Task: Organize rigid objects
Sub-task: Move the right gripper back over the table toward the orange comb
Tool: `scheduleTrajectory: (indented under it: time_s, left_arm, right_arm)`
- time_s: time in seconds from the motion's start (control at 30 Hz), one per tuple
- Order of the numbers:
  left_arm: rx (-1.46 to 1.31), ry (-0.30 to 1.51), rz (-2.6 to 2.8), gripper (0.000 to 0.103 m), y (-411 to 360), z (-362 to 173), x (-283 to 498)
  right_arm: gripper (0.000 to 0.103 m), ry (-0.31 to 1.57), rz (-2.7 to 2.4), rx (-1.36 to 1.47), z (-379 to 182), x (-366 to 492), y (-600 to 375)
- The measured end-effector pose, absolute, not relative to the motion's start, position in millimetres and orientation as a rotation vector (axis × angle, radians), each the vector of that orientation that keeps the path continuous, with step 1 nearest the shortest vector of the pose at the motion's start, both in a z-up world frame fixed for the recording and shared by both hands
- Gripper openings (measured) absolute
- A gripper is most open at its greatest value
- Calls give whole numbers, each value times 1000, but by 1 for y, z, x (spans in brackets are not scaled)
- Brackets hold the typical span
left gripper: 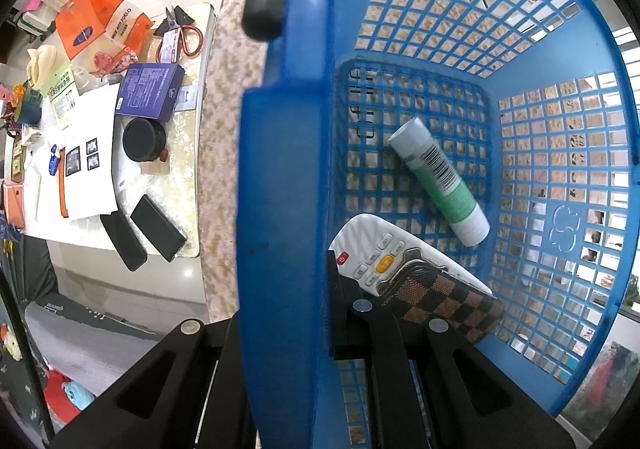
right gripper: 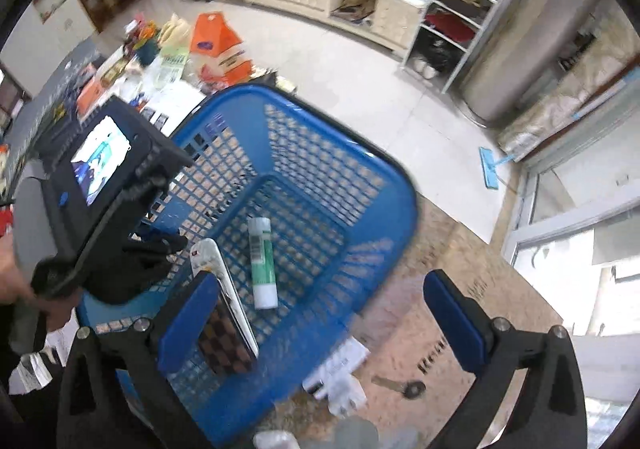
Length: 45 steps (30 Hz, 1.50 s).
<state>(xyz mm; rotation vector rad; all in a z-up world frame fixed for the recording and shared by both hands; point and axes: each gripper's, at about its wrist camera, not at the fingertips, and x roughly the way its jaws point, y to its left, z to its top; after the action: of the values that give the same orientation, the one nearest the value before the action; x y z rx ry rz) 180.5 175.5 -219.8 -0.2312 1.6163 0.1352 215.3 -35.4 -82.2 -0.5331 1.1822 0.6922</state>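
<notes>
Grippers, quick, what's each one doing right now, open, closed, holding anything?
Left gripper: closed on the basket rim.
Right gripper: open, holding nothing, above the basket.

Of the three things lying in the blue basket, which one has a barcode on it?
The green and white tube, lying alone mid-basket. The white remote control and the brown checkered case overlap beside it and show no barcode.

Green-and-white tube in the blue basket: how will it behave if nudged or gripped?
The tube looks like a rigid cylinder lying on its side, so it probably rolls when nudged. Its smooth label may slip under pads. The basket's grid floor might check the roll somewhat.
</notes>
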Motion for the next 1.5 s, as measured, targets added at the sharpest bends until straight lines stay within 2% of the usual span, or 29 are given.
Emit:
scheduleTrajectory:
  time_s: [0.33,0.5,1.1,1.5]
  left_arm:
    - [-234,1615,137,9,175,-218,179]
    - [-229,1618,136,9,175,-219,180]
    - [-237,1613,136,9,174,-218,180]
    - [-231,1617,137,10,175,-218,180]
  right_arm:
    - [103,1238,453,-403,-72,221,-145]
    - [103,1300,317,-320,-85,222,-206]
    - [103,1536,85,-169,-189,229,-320]
    - [103,1594,18,-54,-239,235,-363]
